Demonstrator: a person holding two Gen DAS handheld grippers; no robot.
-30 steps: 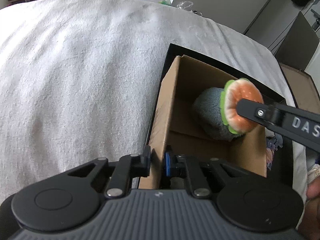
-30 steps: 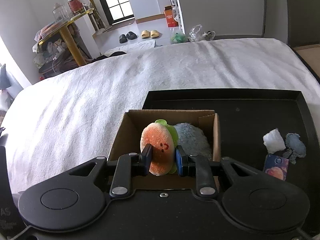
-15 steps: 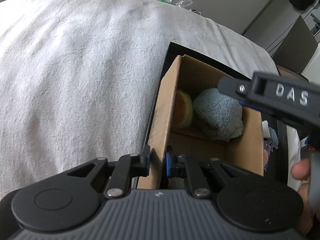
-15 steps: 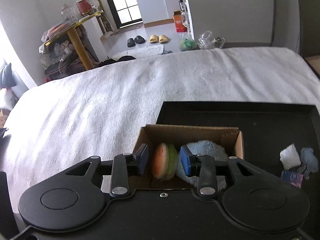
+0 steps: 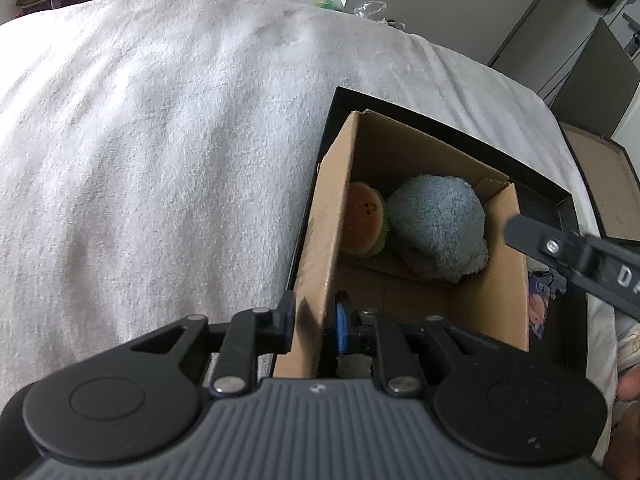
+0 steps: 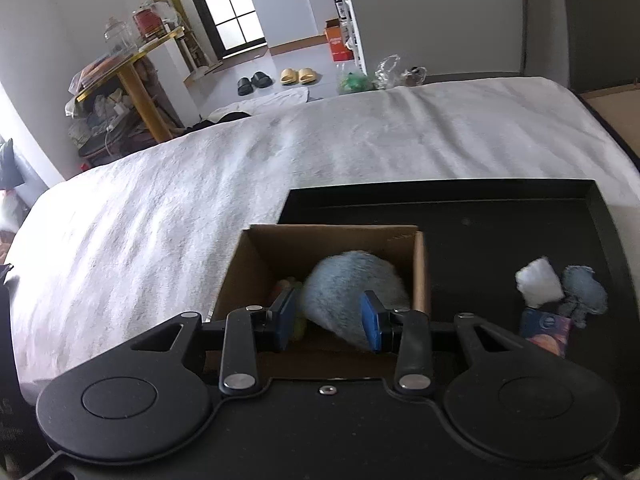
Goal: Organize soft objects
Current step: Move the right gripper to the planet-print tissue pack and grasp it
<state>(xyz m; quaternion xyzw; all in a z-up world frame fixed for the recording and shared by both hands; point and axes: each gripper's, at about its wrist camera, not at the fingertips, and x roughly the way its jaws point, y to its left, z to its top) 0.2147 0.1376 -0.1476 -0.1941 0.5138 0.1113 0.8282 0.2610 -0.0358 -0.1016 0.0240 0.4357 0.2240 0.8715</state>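
Placing step, burger plush just released. Your right gripper has just opened a little and holds nothing; the grey plush merely shows between its jaws. Your left gripper has just been loosening on the box wall, pads apparently off the card. The burger stands on edge in the box, against the near wall beside the grey plush, face up and outward, its long axis roughly upright. Next, likely: move right for the white puff on the tray.
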